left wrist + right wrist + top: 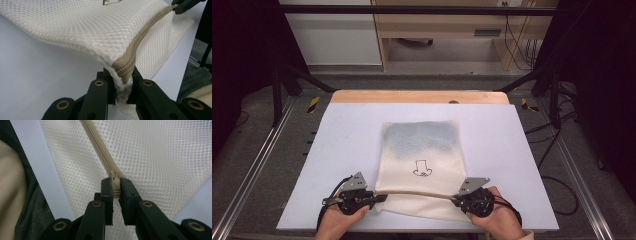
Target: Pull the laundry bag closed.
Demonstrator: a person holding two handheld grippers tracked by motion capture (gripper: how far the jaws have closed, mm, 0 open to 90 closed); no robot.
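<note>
High view: a white mesh bag [422, 160] lies flat on the pale table [337, 150], near the front edge.
Bag picture: a small black drawing [422, 168] sits in the middle of the bag.
Zipper: a tan zipper [417, 192] runs across the near end of the bag, from one gripper to the other.
Left gripper [379, 198]: its jaws are squeezed tight on the left corner of the bag, right at the zipper end [124, 71].
Right gripper [455, 201]: its jaws are pinched tight on the zipper pull [115, 186] at the right end.
Hands: the left hand [343, 219] and the right hand [498, 220] each hold a gripper, at the near edge of the table.
</note>
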